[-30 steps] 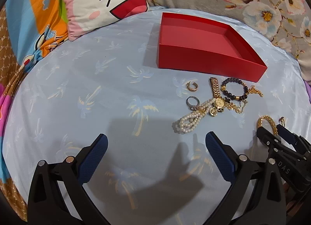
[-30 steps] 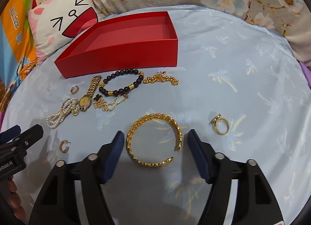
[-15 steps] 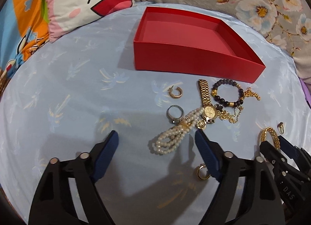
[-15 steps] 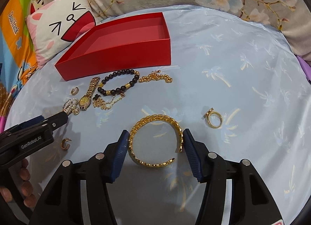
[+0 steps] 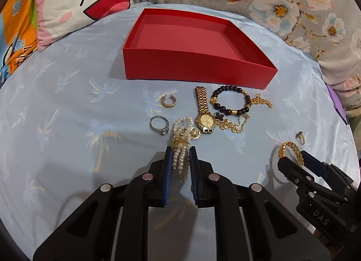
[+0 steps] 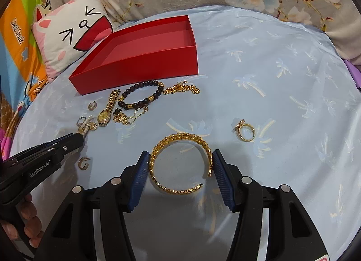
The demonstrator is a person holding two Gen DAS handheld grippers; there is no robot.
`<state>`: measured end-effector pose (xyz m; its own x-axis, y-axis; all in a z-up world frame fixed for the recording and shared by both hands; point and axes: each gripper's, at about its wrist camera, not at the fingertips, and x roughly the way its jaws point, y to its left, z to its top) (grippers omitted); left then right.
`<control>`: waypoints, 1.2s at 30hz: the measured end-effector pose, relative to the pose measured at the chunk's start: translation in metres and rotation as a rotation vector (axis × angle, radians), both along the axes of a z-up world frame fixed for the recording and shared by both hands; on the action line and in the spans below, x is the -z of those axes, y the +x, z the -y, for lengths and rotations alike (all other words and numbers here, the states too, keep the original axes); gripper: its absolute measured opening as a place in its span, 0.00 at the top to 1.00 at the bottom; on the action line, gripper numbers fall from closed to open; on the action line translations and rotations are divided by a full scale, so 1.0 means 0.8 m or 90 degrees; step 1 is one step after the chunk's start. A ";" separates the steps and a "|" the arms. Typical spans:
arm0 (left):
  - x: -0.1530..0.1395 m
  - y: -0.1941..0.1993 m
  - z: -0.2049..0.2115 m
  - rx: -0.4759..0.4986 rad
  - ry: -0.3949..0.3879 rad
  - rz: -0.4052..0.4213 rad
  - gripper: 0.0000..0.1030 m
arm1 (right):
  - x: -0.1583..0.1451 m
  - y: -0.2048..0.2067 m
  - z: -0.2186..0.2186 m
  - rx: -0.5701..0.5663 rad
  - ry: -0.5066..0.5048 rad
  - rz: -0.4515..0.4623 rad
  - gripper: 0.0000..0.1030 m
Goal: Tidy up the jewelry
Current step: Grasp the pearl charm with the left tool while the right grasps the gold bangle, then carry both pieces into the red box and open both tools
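Blue sheet [image 5: 67, 107] is spread under everything. Red box [image 5: 194, 66] is set at the far side, jewelry laid just in front of it. Left gripper [image 5: 180, 154] is clamped on the pearl bracelet [image 5: 180, 148], beside the gold watch [image 5: 204, 116]. Right gripper [image 6: 180, 159] pads are pressed against both sides of the gold bangle [image 6: 181, 161], flat on the sheet. Gold ring [image 6: 246, 131] is seen nearby.

Left gripper [image 5: 179, 154] advanced from bare cloth at lower frame onto the pearl bracelet [image 5: 180, 143]; its pads, wide apart 1.0 s ago, narrowed until they pressed the strands on both sides. Right gripper [image 6: 180, 159] narrowed around the gold bangle [image 6: 181, 162], from clear gaps on both sides to both pads touching its outer rim.
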<state>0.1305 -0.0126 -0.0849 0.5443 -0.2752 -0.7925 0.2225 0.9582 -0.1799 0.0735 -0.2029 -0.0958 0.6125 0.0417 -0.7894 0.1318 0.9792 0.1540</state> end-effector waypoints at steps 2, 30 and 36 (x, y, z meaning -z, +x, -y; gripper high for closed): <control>-0.006 -0.007 -0.002 0.004 -0.012 0.001 0.90 | -0.005 -0.006 0.000 -0.001 0.000 0.005 0.46; -0.187 0.099 0.007 0.033 0.001 0.189 0.90 | -0.160 0.141 0.012 -0.075 0.031 0.126 0.46; -0.155 0.203 0.026 0.028 0.007 0.154 0.90 | -0.139 0.248 0.013 -0.080 0.046 0.099 0.46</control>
<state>0.2932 -0.0335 0.0392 0.7066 -0.2952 -0.6431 0.2992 0.9482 -0.1065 0.2721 -0.2135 0.0151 0.7135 0.1790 -0.6774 -0.0223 0.9721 0.2334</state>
